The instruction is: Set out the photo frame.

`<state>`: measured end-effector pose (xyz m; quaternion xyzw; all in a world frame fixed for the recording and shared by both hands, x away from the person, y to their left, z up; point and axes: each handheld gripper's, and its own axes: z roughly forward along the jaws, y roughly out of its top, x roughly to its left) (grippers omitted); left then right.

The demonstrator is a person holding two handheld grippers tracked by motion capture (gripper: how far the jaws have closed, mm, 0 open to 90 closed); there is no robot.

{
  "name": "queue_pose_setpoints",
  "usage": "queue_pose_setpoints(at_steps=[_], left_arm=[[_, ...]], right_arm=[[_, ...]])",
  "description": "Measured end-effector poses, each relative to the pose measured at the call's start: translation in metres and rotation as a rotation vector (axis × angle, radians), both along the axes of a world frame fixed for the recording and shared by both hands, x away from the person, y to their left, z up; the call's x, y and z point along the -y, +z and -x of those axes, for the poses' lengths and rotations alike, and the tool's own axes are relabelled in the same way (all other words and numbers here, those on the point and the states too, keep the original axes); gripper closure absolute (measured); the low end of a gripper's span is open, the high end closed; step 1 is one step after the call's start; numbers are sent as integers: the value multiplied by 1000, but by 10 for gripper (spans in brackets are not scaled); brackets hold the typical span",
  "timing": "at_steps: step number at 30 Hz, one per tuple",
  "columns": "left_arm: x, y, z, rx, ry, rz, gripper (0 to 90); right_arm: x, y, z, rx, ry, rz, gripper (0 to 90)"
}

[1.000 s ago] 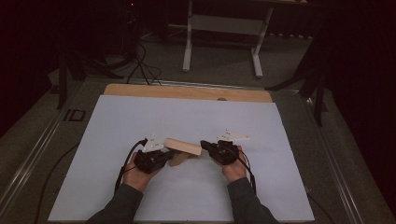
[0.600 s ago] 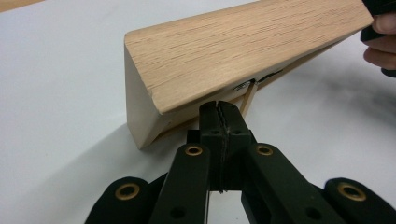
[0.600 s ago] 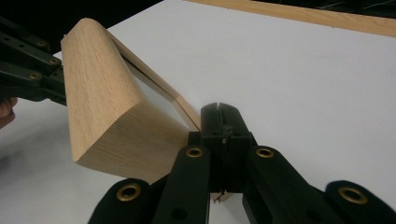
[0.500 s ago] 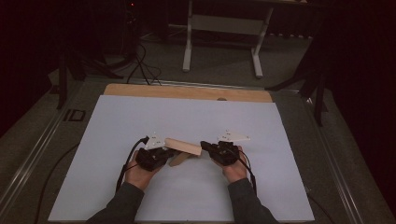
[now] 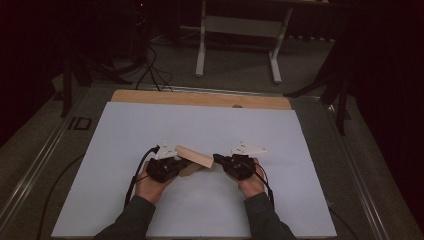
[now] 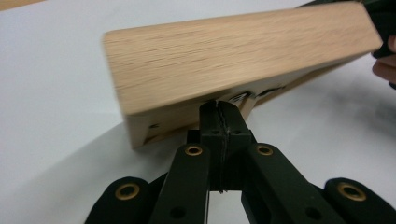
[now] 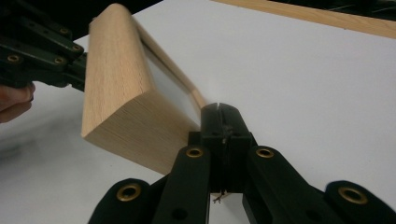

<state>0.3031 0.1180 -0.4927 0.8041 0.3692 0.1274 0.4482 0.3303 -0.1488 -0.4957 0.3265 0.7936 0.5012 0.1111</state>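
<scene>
Mid-step: I've got the pale oak-grained wooden block with a wedge-shaped end and a clear panel set in one face (image 5: pixel 196 158) propped between my two claws, tilted up off the white table sheet (image 5: pixel 300 200), roughly at the sheet's centre and a little toward 6 o'clock. My left gripper (image 5: pixel 181 164) sits at the block's 9 o'clock end; in the left gripper view its jaws are pressed fully together, tips butted up under the block's lower edge (image 6: pixel 219 108), so it's nudging or propping, not clamping. My right gripper (image 5: pixel 218 159) is at the 3 o'clock end, jaws likewise fully closed, tips against the block's lower corner beside the panel (image 7: pixel 219 112); I can't tell whether a thin lip is pinched there. My read: this is a lift-or-tip step, block balanced on closed tips from both sides. Next move calls for both hands acting together, even pressure, or the block slips off and drops flat; a real grasp would need one claw opened first. Block itself: light wood, straight grain, long flat top face, rounded upper edge, angled end grain at the right gripper's side, small dark marks on the underside.
</scene>
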Motion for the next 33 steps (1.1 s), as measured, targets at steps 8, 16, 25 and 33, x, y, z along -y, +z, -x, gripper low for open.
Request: queue_pose_setpoints(at_steps=[8,16,25,33], left_arm=[[1,2,2,5,-6,13,897],[4,3,4,10,-17,9,897],[6,1,4,11,-20,-11,897],[5,0,3,6,-18,-15,897]], right_arm=[[-4,0,3,8,26,13,897],[-6,1,6,9,42,20,897],[-10,2,10,13,67,28,898],[-13,2,14,14,87,33,898]])
